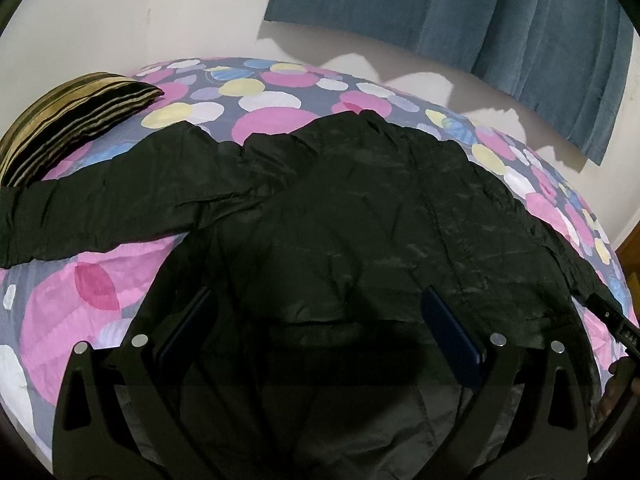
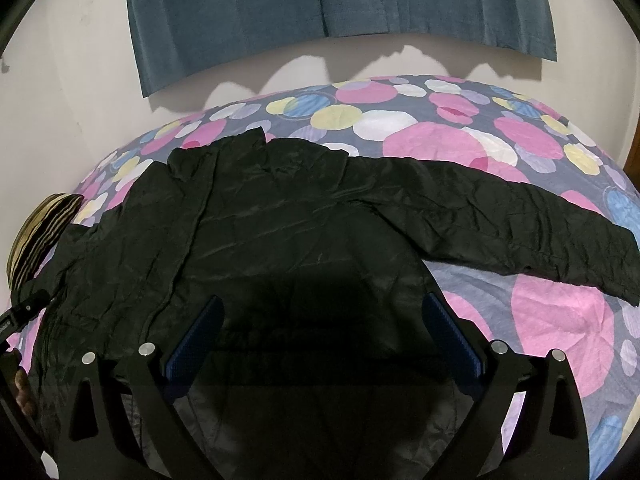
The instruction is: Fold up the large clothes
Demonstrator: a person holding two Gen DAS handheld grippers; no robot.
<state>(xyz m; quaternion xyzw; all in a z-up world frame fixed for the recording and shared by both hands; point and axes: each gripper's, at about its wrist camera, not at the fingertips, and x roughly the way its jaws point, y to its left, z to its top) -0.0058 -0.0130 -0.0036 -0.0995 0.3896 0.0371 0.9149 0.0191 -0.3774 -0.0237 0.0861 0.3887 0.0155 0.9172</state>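
Nearest, both tools hang over the near hem of a black jacket (image 1: 360,208) spread flat on a bed, and each stands with its jaws spread wide and nothing between them. The left gripper (image 1: 316,320) is above the jacket's left part, its blue-padded fingers (image 1: 452,336) framing dark, shadowed cloth; the right gripper (image 2: 320,324) is above the right part, its ribbed blue pads (image 2: 456,332) just at the garment's right edge where it meets the bedsheet (image 2: 560,320). At the right rim of the left view the other tool's black body and part of a hand (image 1: 612,396) show; a matching sliver of a hand (image 2: 20,384) sits at the left rim of the right view. The jacket is thin, slightly shiny and finely crumpled, with a seam or zip line running up its front and a paler grey lining showing at the near hem. One sleeve reaches out to the left and the other to the right, both lying flat on the sheet. That sheet is grey cotton printed with big pink, white, yellow and blue circles. Further left, a striped cushion (image 1: 68,128) in gold and black lies by the left sleeve's end. Beyond the bed stands a plain pale wall (image 2: 60,100), and a blue-grey curtain (image 2: 320,4) hangs in soft vertical folds, its wavy hem casting shadows above the bed.
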